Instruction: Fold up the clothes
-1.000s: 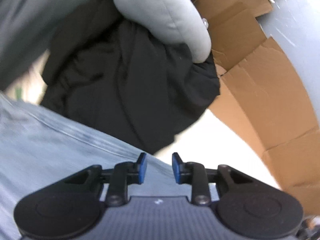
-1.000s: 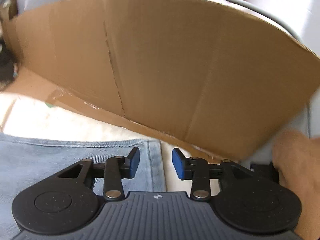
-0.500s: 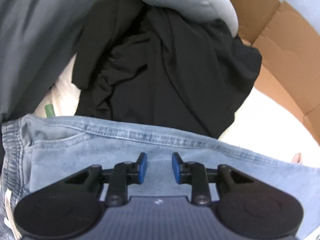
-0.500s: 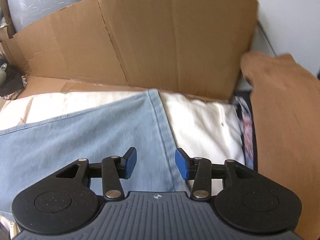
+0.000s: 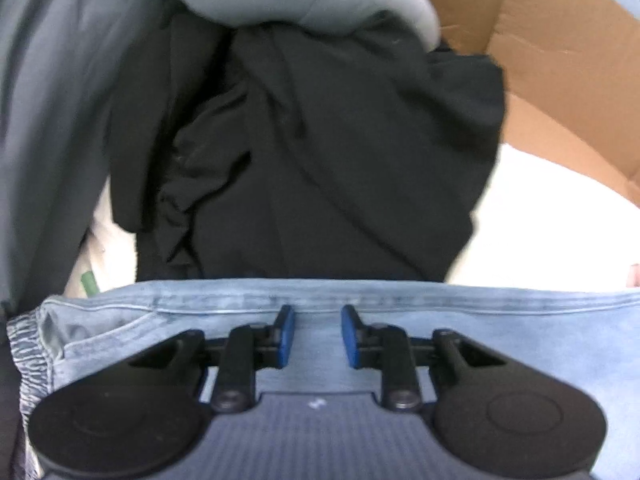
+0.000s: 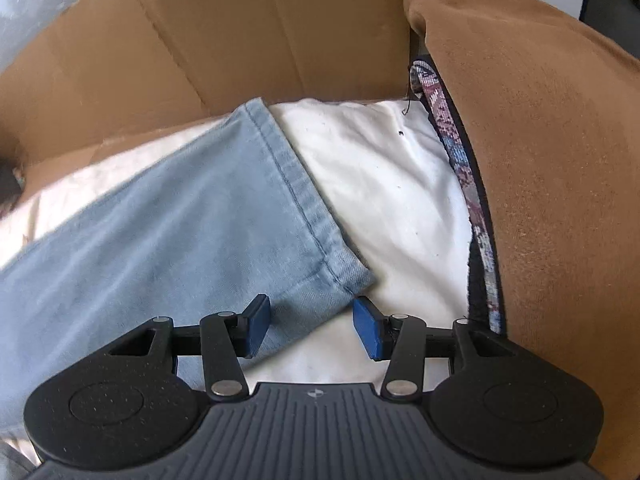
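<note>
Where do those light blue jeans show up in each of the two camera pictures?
Left wrist view: the light blue jeans run across the lower half as a band, seam edge toward the black clothes.
Right wrist view: the jeans fill the left and centre, the hem slanting down to a corner between the fingers of the right hand-held gripper.
Shared landmark: the brown cardboard at the back.
</note>
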Tool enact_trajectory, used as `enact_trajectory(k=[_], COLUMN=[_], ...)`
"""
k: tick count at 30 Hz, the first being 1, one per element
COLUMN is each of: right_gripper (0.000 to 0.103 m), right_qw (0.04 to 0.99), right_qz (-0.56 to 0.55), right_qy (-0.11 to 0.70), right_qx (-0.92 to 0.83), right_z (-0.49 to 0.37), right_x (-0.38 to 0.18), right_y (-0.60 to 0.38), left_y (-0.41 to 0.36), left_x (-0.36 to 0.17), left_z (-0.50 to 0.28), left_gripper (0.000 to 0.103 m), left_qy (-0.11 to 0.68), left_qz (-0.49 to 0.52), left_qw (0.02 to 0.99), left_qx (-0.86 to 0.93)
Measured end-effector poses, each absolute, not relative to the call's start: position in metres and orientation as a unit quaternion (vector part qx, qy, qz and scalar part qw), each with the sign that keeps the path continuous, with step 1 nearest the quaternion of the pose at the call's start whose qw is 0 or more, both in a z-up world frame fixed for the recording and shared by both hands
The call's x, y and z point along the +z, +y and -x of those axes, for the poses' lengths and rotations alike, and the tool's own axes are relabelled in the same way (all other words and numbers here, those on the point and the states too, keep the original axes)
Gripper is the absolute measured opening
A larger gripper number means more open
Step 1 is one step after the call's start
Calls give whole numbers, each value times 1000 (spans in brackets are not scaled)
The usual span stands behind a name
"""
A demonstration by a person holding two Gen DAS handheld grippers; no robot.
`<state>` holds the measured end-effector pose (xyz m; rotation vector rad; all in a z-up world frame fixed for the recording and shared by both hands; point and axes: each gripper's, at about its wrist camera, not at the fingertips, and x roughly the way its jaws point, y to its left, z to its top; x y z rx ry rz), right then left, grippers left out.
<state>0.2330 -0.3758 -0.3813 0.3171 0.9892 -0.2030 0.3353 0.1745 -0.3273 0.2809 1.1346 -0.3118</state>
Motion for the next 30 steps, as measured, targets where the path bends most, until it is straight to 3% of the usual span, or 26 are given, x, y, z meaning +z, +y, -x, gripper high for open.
enact_trajectory(k=[5, 9, 12, 30], right_gripper=[52, 10, 9, 7], right_qw=[862, 865, 872, 880], right_qz=[-184, -199, -194, -185], right_qy=[460, 444, 432, 421], right_qx=[-110, -124, -122, -123], right_z=[-234, -228, -223, -219], right_x=[-387, -383, -379, -371], right_y=[-383, -388, -390, -394], left_y=[151, 119, 85, -71], left_x=[-307, -296, -296, -363], left_z=[-331, -324, -312, -247], left_gripper=[31, 39, 45, 48], left_qy=[523, 519, 509, 471], left_qz=[-141, -161, -194, -339], left_qw=[824, 809, 794, 679], left_qx=[-168, -224, -270, -449])
